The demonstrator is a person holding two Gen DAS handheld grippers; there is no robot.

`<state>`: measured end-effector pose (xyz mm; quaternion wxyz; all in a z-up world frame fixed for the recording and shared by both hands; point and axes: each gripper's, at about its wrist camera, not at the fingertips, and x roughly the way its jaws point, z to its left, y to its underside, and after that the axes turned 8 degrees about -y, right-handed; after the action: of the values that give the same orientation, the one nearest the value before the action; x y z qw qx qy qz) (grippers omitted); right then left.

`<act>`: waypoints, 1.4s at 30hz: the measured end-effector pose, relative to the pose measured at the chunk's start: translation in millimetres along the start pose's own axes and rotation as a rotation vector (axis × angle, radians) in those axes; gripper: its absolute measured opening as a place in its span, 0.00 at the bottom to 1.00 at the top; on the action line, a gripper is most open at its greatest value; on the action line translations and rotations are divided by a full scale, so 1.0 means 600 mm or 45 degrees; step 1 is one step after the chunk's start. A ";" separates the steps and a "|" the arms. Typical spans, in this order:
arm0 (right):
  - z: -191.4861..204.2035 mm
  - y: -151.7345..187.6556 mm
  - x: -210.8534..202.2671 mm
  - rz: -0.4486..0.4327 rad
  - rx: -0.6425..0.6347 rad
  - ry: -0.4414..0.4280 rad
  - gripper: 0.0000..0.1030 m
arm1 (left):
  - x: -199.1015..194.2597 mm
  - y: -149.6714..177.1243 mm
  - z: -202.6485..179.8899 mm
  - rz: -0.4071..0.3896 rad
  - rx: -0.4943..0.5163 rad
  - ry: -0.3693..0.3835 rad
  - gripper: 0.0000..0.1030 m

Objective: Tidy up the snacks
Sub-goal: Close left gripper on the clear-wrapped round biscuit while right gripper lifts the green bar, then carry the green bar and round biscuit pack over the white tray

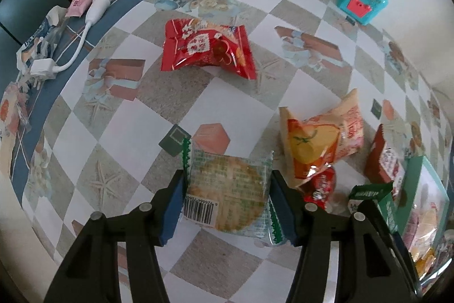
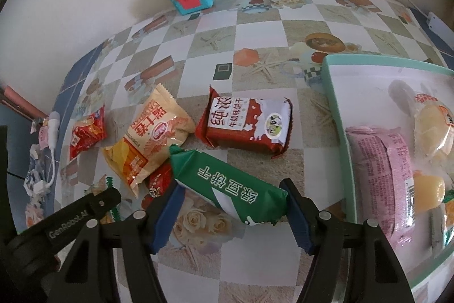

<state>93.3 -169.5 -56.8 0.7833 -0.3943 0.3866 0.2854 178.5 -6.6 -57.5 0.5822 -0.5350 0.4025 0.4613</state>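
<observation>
With the left gripper [image 1: 227, 206] clamped on the clear rice cracker pack [image 1: 227, 195] and the right gripper [image 2: 231, 213] clamped on the green packet [image 2: 227, 186], both above the table [image 2: 255, 27], carry the 2 gently into the tray [image 2: 337, 115] beside, without crushing.

Between the left claw's [image 1: 227, 203] matt black plastic arms and ridged blue pads sits a clear glossy film cracker pack [image 1: 227, 195]. The right claw [image 2: 231, 213] grips a smooth green foil wrapper [image 2: 229, 185]. Beneath lies a smooth printed tablecloth [image 2: 255, 33]; right of it, a mint plastic bin [image 2: 340, 115].
</observation>
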 end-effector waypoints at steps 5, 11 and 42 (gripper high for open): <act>-0.007 -0.002 -0.021 -0.019 0.020 -0.010 0.69 | -0.042 0.001 0.011 -0.044 -0.006 0.015 0.59; -0.011 -0.002 -0.043 -0.037 0.031 -0.015 0.69 | -0.081 0.018 0.015 -0.104 -0.005 0.041 0.59; -0.172 -0.033 -0.198 -0.256 0.325 -0.025 0.69 | -0.171 0.037 -0.054 -0.254 0.048 0.109 0.59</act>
<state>5.3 -283.1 9.5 0.8554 -0.3254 0.3708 0.1577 132.3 -49.7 32.1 0.6176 -0.5805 0.3803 0.3701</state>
